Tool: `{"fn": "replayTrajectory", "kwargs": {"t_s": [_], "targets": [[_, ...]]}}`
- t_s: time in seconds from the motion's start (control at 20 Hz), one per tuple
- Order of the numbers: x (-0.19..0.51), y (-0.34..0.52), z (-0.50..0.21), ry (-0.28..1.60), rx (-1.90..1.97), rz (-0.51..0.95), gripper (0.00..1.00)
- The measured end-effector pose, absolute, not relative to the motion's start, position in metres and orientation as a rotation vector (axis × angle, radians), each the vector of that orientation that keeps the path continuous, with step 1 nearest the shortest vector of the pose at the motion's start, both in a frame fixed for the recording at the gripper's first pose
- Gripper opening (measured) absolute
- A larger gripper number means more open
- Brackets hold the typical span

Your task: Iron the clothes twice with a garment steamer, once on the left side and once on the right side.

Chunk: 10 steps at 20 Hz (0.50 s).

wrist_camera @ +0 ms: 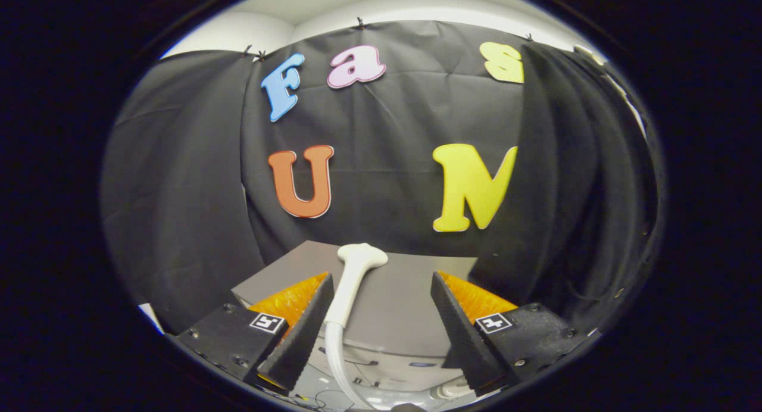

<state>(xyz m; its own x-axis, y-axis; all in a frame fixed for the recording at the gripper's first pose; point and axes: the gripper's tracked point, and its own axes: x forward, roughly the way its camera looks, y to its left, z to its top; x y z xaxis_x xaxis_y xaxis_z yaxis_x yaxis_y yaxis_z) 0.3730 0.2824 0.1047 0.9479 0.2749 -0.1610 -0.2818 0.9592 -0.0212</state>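
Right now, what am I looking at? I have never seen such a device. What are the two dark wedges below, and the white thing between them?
The camera rides on a hand-held gripper and looks forward along it. The two wedges are its fingers, standing open and pressing on nothing. Between them, closer to the left finger, stands the garment steamer head on its white hose. Under it is a grey surface. Behind hangs the booth's black cloth wall.
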Motion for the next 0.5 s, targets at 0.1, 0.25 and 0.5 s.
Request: {"fn": "replayTrajectory", "kwargs": {"t_s": [0.1,0.25,0.5], "targets": [[0.401,0.311,0.086,0.218,-0.052,0.303,1.0],[0.435,0.342,0.055,0.318,-0.074,0.304,1.0],[0.49,0.367,0.015,0.467,-0.118,0.242,0.96]]}}
